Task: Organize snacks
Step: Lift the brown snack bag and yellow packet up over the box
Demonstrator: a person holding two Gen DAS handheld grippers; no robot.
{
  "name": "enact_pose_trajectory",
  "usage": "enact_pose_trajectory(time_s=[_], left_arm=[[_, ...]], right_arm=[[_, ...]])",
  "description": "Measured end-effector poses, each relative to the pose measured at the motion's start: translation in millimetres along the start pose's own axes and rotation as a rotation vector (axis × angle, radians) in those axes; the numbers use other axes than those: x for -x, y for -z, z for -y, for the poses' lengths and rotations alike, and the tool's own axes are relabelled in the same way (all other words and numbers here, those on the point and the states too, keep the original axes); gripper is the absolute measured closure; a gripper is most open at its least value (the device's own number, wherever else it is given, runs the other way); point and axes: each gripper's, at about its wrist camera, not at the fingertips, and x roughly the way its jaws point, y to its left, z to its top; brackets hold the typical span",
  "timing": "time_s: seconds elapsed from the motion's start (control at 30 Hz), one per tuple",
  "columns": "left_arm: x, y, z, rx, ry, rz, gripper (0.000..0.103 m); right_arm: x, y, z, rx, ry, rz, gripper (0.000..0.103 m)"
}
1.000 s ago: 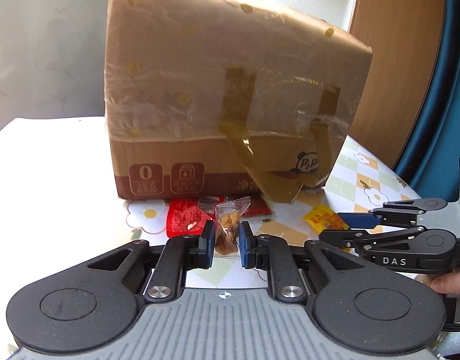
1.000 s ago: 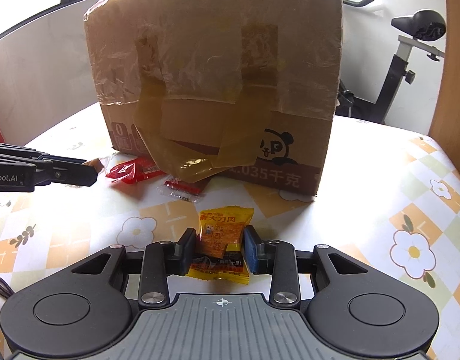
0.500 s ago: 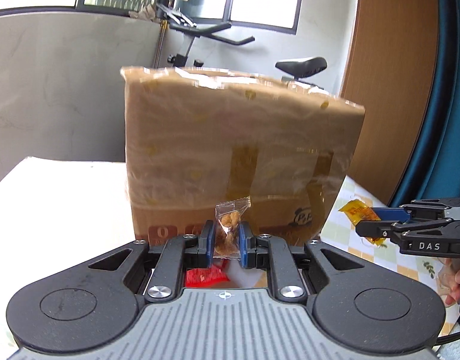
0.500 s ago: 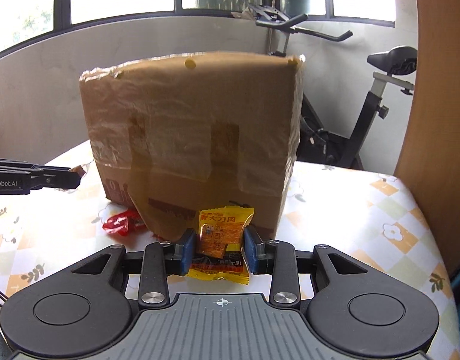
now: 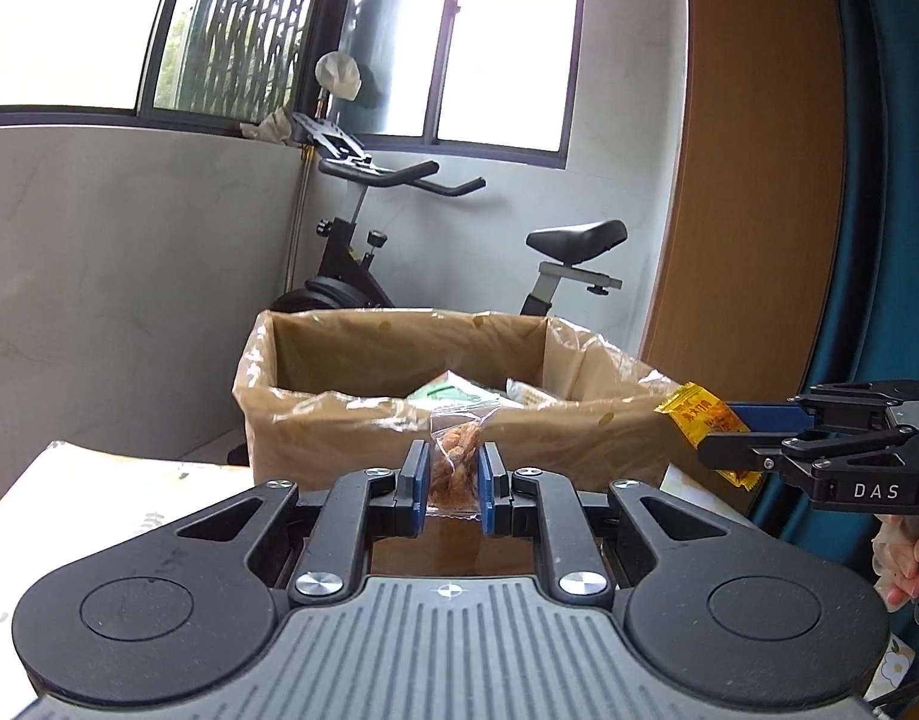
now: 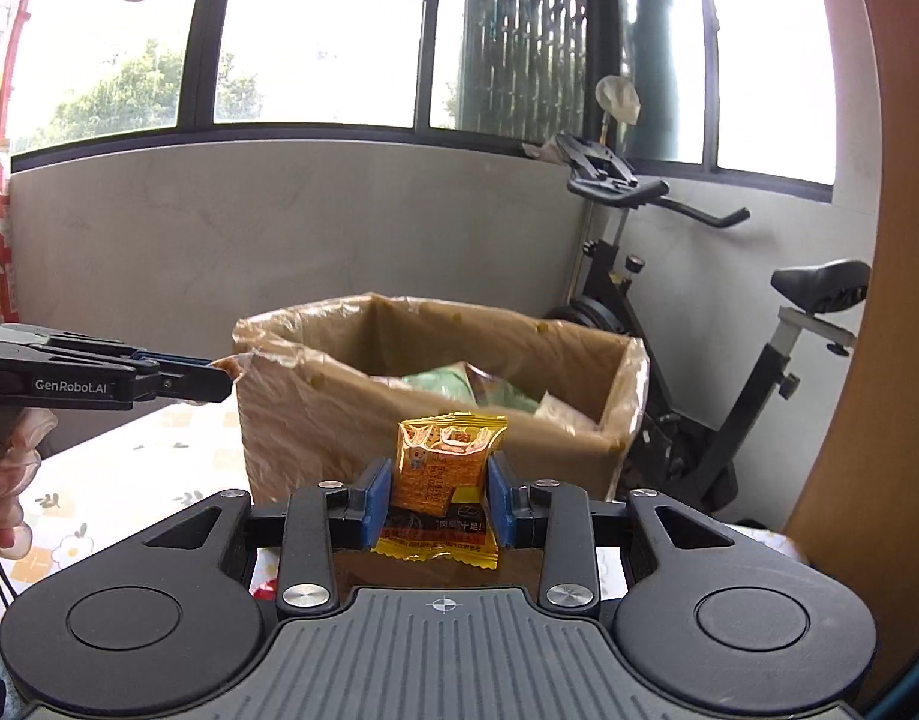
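While the left wrist view looks over the near rim of the open brown cardboard box lined with clear plastic film (image 5: pixel 459 420), only the right wrist view shows the flower-patterned tablecloth (image 6: pixel 129 480) spreading left of that box and a bit of red wrapper (image 6: pixel 266 588) low in front of it. Each view also catches the other tool from the side: the right gripper (image 5: pixel 723 450) sits at the box's right corner, the left gripper (image 6: pixel 219 381) at its left corner. From its own camera the left gripper (image 5: pixel 453 480) is clamped on a small clear plastic packet of brown nuggets (image 5: pixel 456 462), which stands upright, long axis vertical, crimped top up, just in front of the box's near wall. The right gripper (image 6: pixel 438 501) is pressed on a yellow-orange foil snack packet (image 6: pixel 444 480), also upright with its printed face to the camera and its lower seam hanging below the pads; seen from the left view that packet (image 5: pixel 699 414) juts toward the box, tilted upward. Pale green and white bags (image 5: pixel 459 390) lie inside the box. A black exercise bike (image 6: pixel 729 330) stands behind it. Compared with a second ago, both packets have been lifted off the cloth to rim level, so the box's open top and contents are now visible where only its taped side showed, and both grips are unchanged.
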Motion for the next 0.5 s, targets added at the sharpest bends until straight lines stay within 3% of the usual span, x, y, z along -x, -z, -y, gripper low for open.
enact_pose_trajectory(time_s=[0.23, 0.5], left_arm=[[-15.9, -35.0, 5.6, -0.032, 0.006, 0.047, 0.085], [-73.7, -55.5, -9.9, -0.032, -0.055, -0.019, 0.085]], right_arm=[[-21.4, -44.7, 2.0, 0.033, -0.012, 0.042, 0.071], [-95.9, -68.4, 22.6, -0.002, 0.049, -0.028, 0.071]])
